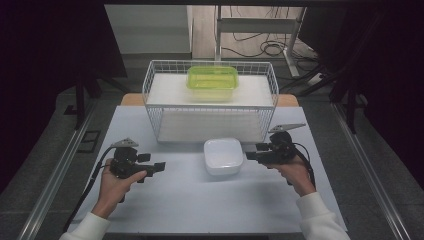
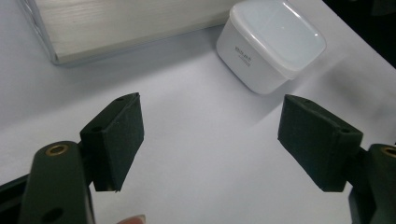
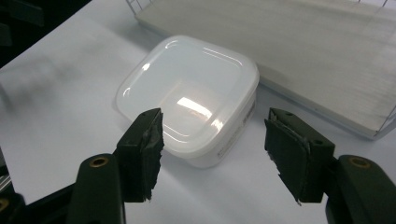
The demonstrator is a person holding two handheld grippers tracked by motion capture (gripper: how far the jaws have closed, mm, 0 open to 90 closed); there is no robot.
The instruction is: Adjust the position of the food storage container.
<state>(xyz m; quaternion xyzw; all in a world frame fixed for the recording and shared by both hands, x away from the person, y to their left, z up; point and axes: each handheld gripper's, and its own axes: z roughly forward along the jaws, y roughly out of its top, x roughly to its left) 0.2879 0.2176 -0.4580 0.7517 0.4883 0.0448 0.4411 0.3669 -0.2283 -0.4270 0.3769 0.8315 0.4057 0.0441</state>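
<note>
A white square container with a lid stands on the white table, just in front of a wire basket. Inside the basket, at the back, sits a green lidded container on a pale board. My left gripper is held left of the white container, well apart from it, open and with nothing between the jaws. My right gripper is open too. It points at the white container's right side from close by, and its pads touch nothing.
The basket takes up the far middle of the table. Dark curtains hang at both sides. Behind the table are a metal frame and cables on the floor. Bare tabletop lies in front of the container and between my hands.
</note>
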